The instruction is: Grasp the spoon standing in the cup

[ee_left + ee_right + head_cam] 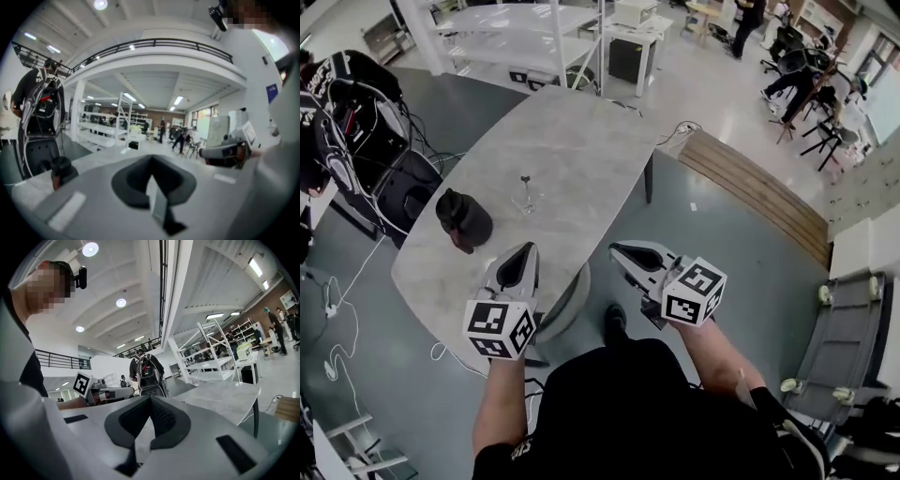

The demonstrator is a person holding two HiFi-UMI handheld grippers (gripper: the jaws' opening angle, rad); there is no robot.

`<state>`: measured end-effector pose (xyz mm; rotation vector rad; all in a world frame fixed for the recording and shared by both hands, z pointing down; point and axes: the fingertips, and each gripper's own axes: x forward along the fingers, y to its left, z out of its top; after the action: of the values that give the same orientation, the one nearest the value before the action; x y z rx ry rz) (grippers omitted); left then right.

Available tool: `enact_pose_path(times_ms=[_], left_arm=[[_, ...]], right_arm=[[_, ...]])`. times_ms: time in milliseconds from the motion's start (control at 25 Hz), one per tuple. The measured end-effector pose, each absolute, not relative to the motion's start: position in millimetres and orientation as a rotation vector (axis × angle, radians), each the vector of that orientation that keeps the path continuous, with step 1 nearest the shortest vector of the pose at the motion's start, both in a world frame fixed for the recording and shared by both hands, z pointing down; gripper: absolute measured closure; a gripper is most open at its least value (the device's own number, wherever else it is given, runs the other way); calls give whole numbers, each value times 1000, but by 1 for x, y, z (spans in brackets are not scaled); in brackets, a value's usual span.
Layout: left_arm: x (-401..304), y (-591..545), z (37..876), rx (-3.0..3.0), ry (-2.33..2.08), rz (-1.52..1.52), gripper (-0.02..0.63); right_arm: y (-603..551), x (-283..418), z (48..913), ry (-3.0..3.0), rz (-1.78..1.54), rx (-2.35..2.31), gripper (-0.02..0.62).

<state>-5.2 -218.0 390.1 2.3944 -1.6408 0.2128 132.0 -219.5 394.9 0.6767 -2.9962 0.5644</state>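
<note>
A clear cup (525, 203) stands near the middle of the grey marble table (581, 141), with a thin spoon (525, 186) upright in it, dark tip on top. Both grippers hover over the table's near edge, well short of the cup. My left gripper (530, 247) is shut and empty, just right of a dark pouch-like object (463, 220). My right gripper (615, 248) is shut too, with nothing in it. In the left gripper view the left gripper's (151, 160) jaws meet; the cup is hidden. In the right gripper view the right gripper's (150, 399) jaws also meet.
The dark pouch-like object (61, 169) lies on the table's left side. A stand with black gear and cables (352, 112) is beside the table on the left. White shelving (525, 37) stands behind, a wooden platform (759, 192) to the right, and people sit at the back right.
</note>
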Motion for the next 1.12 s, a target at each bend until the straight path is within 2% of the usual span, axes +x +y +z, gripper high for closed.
enact_pose_path(times_ms=[200,440,880,1120], left_arm=[[-4,-262,381,2354,-1724,219,597],[-46,-274,408,2196,-1805,187,597],[-116,-284,424,2201,-1776,129,597],[-134,-296,435,2155,-1751,83,597]], right_arm=[[-259,108,413,-2952,619,444,600],[-283,64,421,-2932,618,267,600],[-334,-17,405,-2903,423,289,600],[-352,-44,438,-2826,501,254,582]])
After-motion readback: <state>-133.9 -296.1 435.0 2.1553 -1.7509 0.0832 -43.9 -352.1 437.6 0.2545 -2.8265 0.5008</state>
